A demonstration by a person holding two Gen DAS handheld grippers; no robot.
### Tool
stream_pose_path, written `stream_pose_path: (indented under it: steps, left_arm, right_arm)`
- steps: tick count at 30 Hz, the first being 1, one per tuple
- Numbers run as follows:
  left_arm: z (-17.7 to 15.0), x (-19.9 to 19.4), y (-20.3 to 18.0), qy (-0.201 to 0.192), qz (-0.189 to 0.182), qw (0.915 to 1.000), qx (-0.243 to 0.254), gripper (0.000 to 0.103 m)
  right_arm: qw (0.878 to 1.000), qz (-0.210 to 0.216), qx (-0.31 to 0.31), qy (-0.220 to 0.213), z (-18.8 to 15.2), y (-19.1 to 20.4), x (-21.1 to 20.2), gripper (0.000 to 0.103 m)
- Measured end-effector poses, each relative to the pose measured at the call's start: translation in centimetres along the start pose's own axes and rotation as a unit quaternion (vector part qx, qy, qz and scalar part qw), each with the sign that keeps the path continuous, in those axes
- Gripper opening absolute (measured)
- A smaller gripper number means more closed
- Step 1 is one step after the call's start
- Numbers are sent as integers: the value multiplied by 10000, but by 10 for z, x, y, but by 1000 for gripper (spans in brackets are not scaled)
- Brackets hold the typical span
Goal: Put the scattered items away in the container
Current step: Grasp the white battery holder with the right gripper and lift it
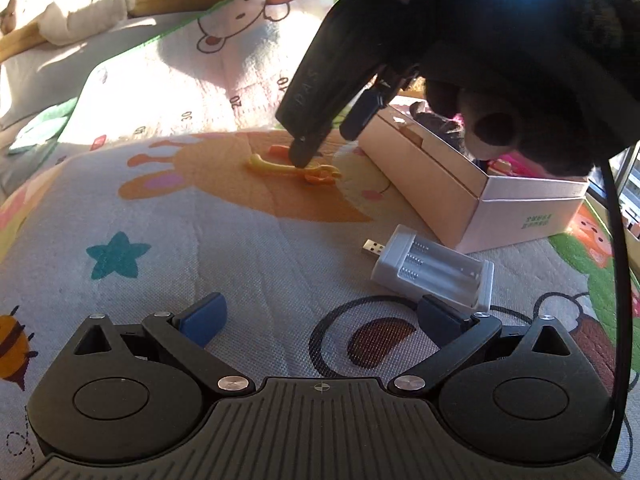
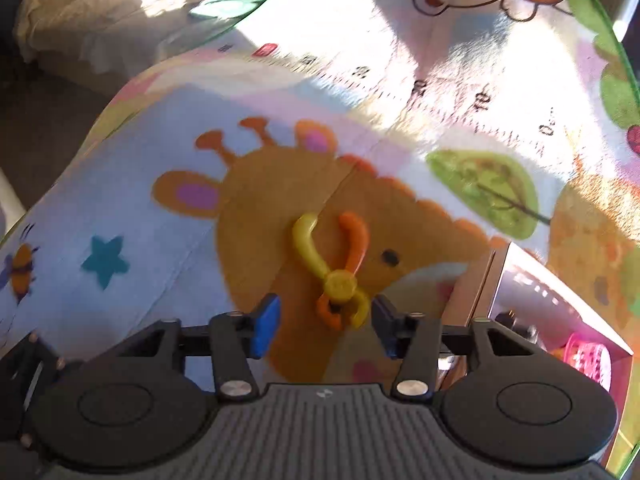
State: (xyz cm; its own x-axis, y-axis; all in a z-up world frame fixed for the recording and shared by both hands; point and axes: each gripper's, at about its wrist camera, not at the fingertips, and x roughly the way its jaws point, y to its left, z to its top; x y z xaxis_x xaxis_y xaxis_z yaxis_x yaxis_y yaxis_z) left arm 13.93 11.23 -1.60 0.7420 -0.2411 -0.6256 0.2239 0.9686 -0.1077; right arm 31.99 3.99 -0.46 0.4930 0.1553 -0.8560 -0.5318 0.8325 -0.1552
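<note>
A yellow and orange toy pliers (image 2: 336, 268) lies flat on the cartoon play mat (image 2: 140, 220). My right gripper (image 2: 326, 328) hangs over it, open, with the pliers' jaw end between the blue pads and neither pad pressing on it. In the left wrist view the right gripper (image 1: 328, 140), held by a black-gloved hand (image 1: 520, 60), comes down on the toy pliers (image 1: 296, 168) just left of the open cardboard box (image 1: 480, 200). My left gripper (image 1: 322, 318) stands wide open low over the mat. A grey USB battery charger (image 1: 432, 268) lies just beyond its right finger.
The box's near wall (image 2: 496, 280) stands right of the pliers, with a pink item (image 2: 588, 360) and dark things inside. A black cable (image 1: 616, 280) hangs at the right. A rumpled pale cloth (image 1: 80, 16) lies past the mat's far left edge.
</note>
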Motion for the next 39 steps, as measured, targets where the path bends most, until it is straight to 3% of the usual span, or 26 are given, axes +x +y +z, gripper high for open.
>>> stream_pose_path:
  steps: [5, 8, 13, 17, 19, 21, 25, 29, 32, 34, 36, 39]
  left_arm:
    - [0, -1, 3, -31, -69, 9999, -94, 103]
    - [0, -2, 2, -40, -74, 9999, -95, 103]
    - [-2, -9, 2, -69, -137, 9999, -66, 103]
    - [-19, -31, -6, -66, -354, 9990, 252, 103]
    - [-28, -45, -11, -78, -398, 9982, 445, 103]
    - [-38, -60, -16, -97, -437, 9970, 638, 103]
    - [-47, -78, -27, -122, -460, 9942, 964, 103]
    - [-38, -78, -36, -179, -246, 9941, 1036, 103]
    - [-28, -77, -38, -265, -10, 9951, 952, 103]
    - [-23, -78, -35, -339, 62, 9960, 823, 103]
    - [-20, -77, -29, -360, 139, 9972, 640, 103]
    - [-21, -77, -19, -290, 236, 9981, 495, 103]
  right_arm:
    - [9976, 162, 518, 427, 12, -16, 35, 58]
    - [9961, 575, 536, 403, 3, -11, 34, 28]
    - [9961, 822, 239, 204, -24, 11, 3, 27]
    - [9902, 1377, 229, 18, -57, 14, -38, 27]
    - [9874, 1576, 109, -67, -84, 16, -62, 9]
    - [9844, 1754, 76, -65, -112, 14, -79, 6]
    - [9858, 1674, -80, -75, -167, 11, -100, 6]
    - [9921, 1170, 116, -437, -208, 1, -111, 9]
    - [9934, 650, 238, -915, -226, -4, -109, 39]
    - [9917, 530, 191, -1159, -228, -6, -103, 46]
    - [9902, 478, 119, -1304, -223, -6, -94, 61]
    - [9889, 545, 39, -1379, -211, -5, -77, 63]
